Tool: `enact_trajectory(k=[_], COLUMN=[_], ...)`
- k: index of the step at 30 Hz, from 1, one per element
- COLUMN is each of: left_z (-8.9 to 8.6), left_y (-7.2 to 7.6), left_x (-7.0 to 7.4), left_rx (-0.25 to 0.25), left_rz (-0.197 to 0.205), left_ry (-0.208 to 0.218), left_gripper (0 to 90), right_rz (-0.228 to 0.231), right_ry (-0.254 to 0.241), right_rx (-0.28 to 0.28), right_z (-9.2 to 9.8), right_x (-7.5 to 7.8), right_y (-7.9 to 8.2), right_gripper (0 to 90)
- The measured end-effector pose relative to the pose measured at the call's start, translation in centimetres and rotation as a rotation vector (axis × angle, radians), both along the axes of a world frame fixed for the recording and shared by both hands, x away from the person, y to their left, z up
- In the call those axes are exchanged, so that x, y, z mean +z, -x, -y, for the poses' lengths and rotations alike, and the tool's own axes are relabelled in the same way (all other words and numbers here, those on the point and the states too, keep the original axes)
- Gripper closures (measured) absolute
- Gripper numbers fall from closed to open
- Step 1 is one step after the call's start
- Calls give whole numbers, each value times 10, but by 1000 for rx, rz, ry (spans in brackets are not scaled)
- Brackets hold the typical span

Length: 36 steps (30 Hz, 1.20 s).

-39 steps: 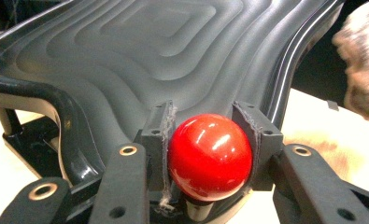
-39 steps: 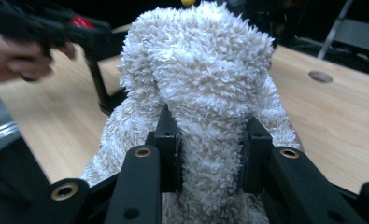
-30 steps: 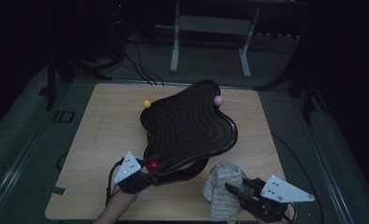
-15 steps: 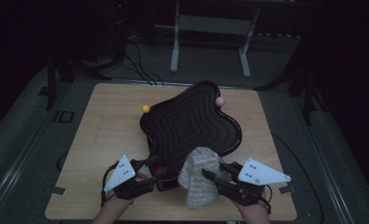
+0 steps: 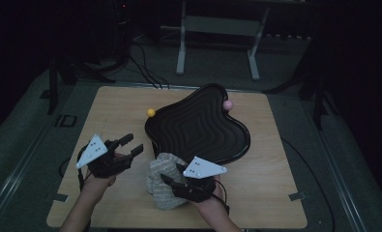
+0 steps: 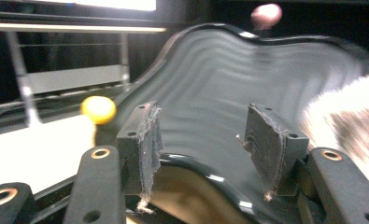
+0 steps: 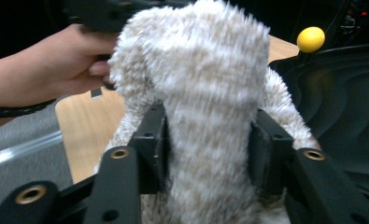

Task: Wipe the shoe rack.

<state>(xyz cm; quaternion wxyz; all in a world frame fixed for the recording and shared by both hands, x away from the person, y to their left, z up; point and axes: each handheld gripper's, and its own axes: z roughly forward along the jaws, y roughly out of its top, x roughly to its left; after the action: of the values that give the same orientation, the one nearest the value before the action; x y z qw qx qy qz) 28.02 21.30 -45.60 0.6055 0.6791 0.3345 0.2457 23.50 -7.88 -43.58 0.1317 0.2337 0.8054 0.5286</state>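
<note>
The left gripper (image 5: 133, 149) has let go of the black wavy-ridged plastic tray (image 5: 198, 128) and drawn away, jaws spread and empty. The right gripper (image 5: 167, 180) has carried the fluffy beige cloth (image 5: 162, 186) to the tray's near edge; its jaws have just been opening, the cloth between them, grip uncertain. The right gripper view shows cloth filling the gap; the left gripper view shows the tray rim beyond its pads (image 6: 266, 142).
</note>
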Motion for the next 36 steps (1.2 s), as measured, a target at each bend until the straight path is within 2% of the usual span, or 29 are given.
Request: enact_trajectory(k=[3,8,9,13,15,18,22,24,25,29,33,36], left_z=[0,2,2,6,8,12,14,18,19,19,19,19], left_y=[-23,-59,-69,-100,-113,-127,-142,-146,-148,-152,-154,-154], left_x=[0,-2,-3,-8,-10,-12,-18,-20,-21,-23,-23,-24], left_rx=[31,65,57,89,90,98,98,99,92,67,38,24], left_rz=[-17,-33,-55,-96,-118,-122,-159,-164,-175,-192,-201,-206], left_ry=[-31,-45,-34,-75,-67,-82,-55,-82,-81,-63,-74,-86], left_gripper=[434,431,431,428,428,428,442,439,440,464,506,553], right_rz=[0,3,3,32,30,25,28,25,23,13,0,6], right_ry=[-10,6,8,20,17,14,21,25,30,27,14,22], right_rx=[-9,0,0,-17,-20,-20,-22,-20,-17,-14,-13,-11], right_z=[-1,-2,-2,-4,-4,-3,-3,-3,-3,-2,-1,-2], right_x=[-1,-1,-1,-6,-6,-7,-9,-9,-8,-9,-9,-9], right_y=[3,4,4,9,9,9,10,10,9,9,7,8], right_gripper=[511,503,501,493,493,492,489,488,488,488,487,487])
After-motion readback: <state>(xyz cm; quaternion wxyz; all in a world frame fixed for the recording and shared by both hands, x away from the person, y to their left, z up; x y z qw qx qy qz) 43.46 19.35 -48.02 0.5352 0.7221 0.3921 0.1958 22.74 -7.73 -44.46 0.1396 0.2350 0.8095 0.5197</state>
